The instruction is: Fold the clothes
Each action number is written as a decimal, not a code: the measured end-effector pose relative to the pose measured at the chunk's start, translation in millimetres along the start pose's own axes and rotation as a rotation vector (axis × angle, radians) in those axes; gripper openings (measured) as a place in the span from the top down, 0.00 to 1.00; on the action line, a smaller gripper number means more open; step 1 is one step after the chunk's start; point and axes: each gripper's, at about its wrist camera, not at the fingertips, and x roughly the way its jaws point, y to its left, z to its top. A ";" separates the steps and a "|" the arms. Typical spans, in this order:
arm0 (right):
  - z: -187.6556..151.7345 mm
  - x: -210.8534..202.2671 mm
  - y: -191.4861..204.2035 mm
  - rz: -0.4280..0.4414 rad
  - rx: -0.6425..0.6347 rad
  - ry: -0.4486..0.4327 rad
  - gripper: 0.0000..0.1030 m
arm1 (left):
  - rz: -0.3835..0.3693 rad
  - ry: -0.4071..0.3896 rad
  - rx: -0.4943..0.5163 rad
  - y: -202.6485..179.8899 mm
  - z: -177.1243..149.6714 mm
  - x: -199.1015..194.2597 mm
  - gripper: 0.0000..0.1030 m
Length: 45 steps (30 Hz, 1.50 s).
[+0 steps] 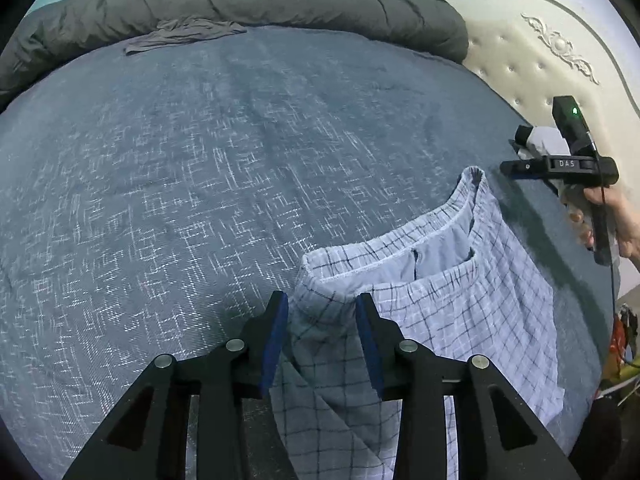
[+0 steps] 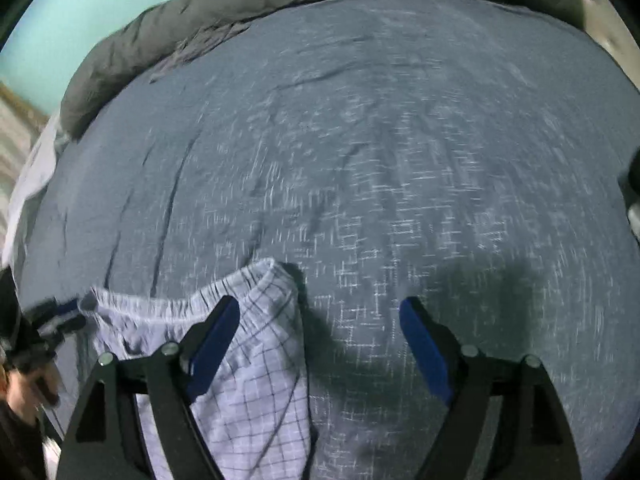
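Note:
Pale blue checked shorts [image 1: 460,304] lie on the blue bedspread [image 1: 200,160], waistband toward the far side and gaping a little. My left gripper [image 1: 322,312] hangs over the waistband's left corner. Its blue pads stand apart with the cloth lying between them, and they are not pressing on it. In the right wrist view the same shorts [image 2: 256,380] sit at the lower left. My right gripper [image 2: 320,320] is wide open over the bedspread beside their right corner, its left finger [image 2: 216,332] above the cloth and nothing held.
A rolled dark grey duvet [image 1: 240,0] runs along the far edge of the bed. A crumpled grey garment [image 1: 184,34] lies just in front of it. A cream tufted headboard [image 1: 540,60] stands at the right. A person's hand [image 1: 612,216] holds the other gripper there.

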 end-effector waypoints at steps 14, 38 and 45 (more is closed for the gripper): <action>-14.4 21.8 32.5 0.042 -0.224 -0.069 0.86 | 0.026 -0.009 0.025 1.0 -2.4 6.7 0.92; 27.7 34.3 59.0 -0.035 -0.094 -0.246 0.98 | -0.007 -0.056 -0.293 61.5 50.0 21.5 0.94; 23.9 53.2 47.8 -0.015 -0.035 -0.241 0.98 | -0.028 -0.065 -0.346 69.9 55.0 37.0 0.94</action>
